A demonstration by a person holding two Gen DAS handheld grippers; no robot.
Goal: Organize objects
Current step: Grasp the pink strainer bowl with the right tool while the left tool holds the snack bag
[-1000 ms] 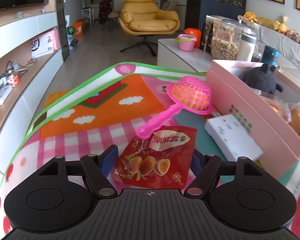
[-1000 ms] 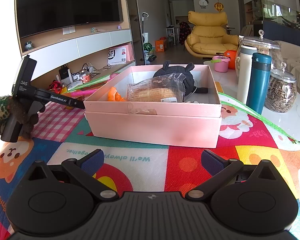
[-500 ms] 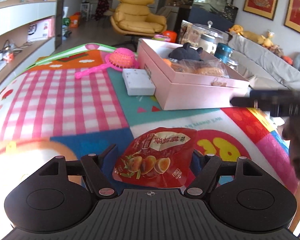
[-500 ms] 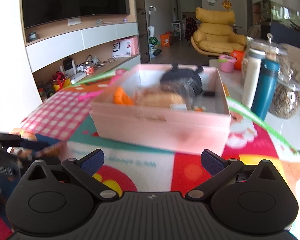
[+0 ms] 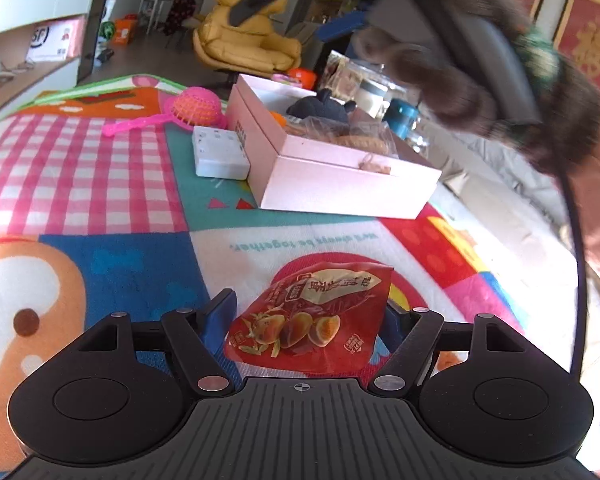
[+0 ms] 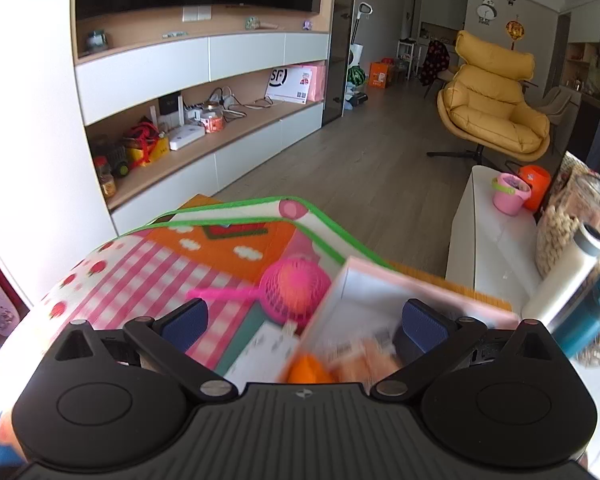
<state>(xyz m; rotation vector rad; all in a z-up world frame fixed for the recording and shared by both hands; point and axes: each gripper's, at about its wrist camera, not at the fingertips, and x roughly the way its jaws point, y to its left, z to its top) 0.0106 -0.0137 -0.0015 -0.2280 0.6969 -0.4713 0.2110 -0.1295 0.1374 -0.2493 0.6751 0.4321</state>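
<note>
The left gripper [image 5: 306, 314] is pinching a red snack bag [image 5: 314, 320] between its two blue pads, and the bag hangs above the colourful play mat [image 5: 100, 184]. At about 12 o'clock from the bag sits the open pink box [image 5: 340, 184], with a dark soft toy [image 5: 320, 108] and wrapped bread [image 5: 356, 140] inside. A white power strip [image 5: 218, 152] lies just beside the box at its 9 o'clock side. A pink toy strainer [image 5: 196, 114] lies near the power strip, at its 11 o'clock. The right gripper [image 6: 306, 322] has its fingers spread wide with nothing between them. It hangs over the box [image 6: 380, 292], which looks blurry in the right wrist view. A gloved hand [image 5: 480, 80] fills the top right of the left wrist view, at 1 o'clock
</note>
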